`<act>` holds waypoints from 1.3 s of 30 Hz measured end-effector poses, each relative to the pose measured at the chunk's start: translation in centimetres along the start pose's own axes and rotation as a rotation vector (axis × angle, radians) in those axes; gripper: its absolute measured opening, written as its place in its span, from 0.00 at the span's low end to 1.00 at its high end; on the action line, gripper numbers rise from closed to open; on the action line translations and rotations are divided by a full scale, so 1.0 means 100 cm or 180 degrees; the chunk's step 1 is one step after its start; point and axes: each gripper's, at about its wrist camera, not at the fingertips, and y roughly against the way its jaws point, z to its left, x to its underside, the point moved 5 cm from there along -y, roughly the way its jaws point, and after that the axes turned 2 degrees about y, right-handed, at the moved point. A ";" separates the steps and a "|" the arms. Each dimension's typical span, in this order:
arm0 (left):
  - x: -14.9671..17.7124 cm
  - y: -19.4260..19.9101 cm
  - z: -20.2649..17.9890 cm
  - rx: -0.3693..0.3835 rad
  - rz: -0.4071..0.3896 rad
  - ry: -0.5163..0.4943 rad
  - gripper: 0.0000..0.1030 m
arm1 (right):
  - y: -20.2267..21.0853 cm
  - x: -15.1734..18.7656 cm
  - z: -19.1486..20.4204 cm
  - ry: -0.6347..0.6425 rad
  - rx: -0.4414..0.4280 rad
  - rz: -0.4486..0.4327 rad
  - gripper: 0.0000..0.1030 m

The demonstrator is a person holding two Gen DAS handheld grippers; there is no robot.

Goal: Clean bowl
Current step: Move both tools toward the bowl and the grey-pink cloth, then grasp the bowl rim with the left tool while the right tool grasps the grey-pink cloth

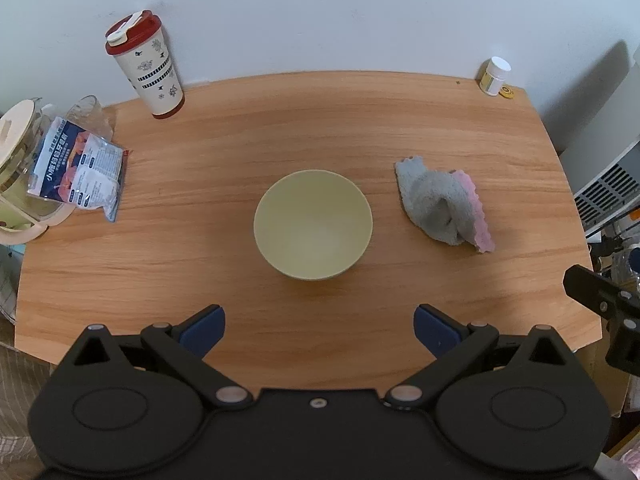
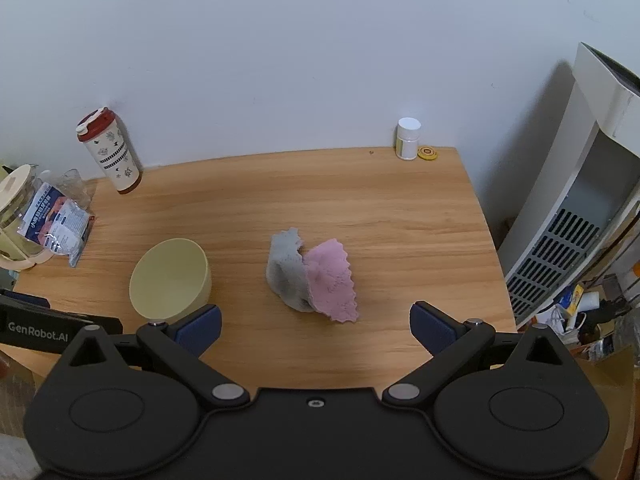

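We count one bowl (image 1: 313,225), one cloth (image 1: 444,206), one tumbler (image 1: 145,65), one small bottle (image 1: 495,76), one yellow disc (image 1: 507,91), one printed packet (image 1: 82,171) and one lidded jug (image 1: 19,168) on one bench (image 1: 280,128).

What things look made of

We see a smooth, matt bowl (image 1: 313,225), a fluffy cloth (image 2: 312,276), a grainy wood table (image 1: 280,128), and a shiny crinkly packet (image 1: 82,172).
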 end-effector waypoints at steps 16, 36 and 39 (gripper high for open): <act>0.001 -0.002 0.008 -0.0005 0.0055 0.0255 1.00 | -0.006 -0.001 -0.005 0.0011 -0.0066 0.0064 0.99; 0.013 -0.036 0.032 -0.0289 -0.0247 0.0769 1.00 | -0.038 0.006 -0.021 0.0546 -0.0453 -0.0142 0.99; 0.018 -0.041 0.033 -0.0369 -0.0338 0.0802 1.00 | -0.047 0.007 -0.032 0.0314 -0.0593 -0.0045 0.98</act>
